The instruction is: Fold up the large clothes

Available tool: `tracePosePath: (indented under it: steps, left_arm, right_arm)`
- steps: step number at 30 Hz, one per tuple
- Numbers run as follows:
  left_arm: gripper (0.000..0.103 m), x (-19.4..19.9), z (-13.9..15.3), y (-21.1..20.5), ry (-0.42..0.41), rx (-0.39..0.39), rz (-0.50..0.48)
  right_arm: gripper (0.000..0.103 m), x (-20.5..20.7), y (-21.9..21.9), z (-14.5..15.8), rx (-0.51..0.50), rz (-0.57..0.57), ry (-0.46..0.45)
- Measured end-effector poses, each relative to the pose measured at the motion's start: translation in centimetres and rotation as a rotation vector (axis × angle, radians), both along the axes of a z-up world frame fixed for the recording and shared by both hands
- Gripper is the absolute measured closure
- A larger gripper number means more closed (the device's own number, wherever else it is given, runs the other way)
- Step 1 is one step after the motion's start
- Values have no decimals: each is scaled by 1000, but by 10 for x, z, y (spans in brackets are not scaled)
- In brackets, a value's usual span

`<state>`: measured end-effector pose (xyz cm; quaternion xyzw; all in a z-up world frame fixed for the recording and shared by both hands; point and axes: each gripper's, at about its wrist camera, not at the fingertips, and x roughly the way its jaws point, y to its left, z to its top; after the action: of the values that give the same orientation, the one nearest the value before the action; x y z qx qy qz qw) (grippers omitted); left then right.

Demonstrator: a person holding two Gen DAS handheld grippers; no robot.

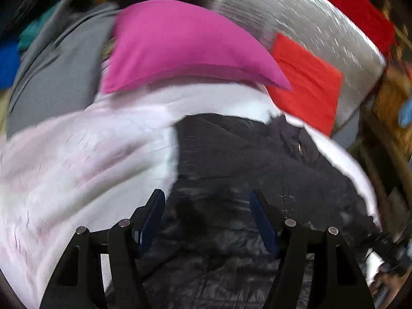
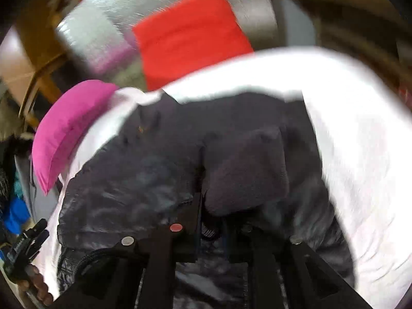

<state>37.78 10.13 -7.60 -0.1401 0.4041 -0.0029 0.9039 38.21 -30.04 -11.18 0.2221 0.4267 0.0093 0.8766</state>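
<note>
A large dark jacket (image 1: 231,159) of shiny quilted fabric lies spread on a white sheet (image 1: 77,159) covering the work surface, its bulk toward the near side. The left gripper (image 1: 207,221) hovers just over the near part of the jacket with its blue-padded fingers (image 1: 152,221) standing wide apart, nothing between them but the cloth lying below. The right gripper (image 2: 206,221) has its jaws drawn narrow on a fold of the jacket; a dark flap of the garment rises just beyond the fingertips, though blur makes the exact contact hard to read. A magenta cushion (image 1: 180,46) rests at the far edge of the sheet, partly over a grey cloth (image 1: 56,77) at far left. A red folded cloth (image 1: 309,82) lies at far right on a silvery surface (image 1: 296,7). In the right wrist view, a hand (image 2: 33,280) gripping the other tool's handle shows at the near left corner.
</note>
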Motion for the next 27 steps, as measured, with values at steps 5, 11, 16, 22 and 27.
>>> tracePosePath:
  steps: [5, 11, 16, 22, 27]
  left_arm:
    - [34, 25, -41, -40, 119, 248, -47]
    - [34, 15, -15, -37, 52, 203, -17]
    - [34, 11, -9, -57, 3, 239, -65]
    - [34, 25, -42, -74, 109, 331, -81]
    - [36, 14, -11, -70, 10, 299, -79]
  right_arm:
    - [64, -4, -19, -8, 114, -1, -6]
    - [39, -3, -34, -13, 337, -32, -38]
    - [91, -8, -23, 9, 153, -42, -68]
    - [77, -4, -24, -9, 66, 0, 6]
    - [38, -27, -41, 26, 39, -48, -85]
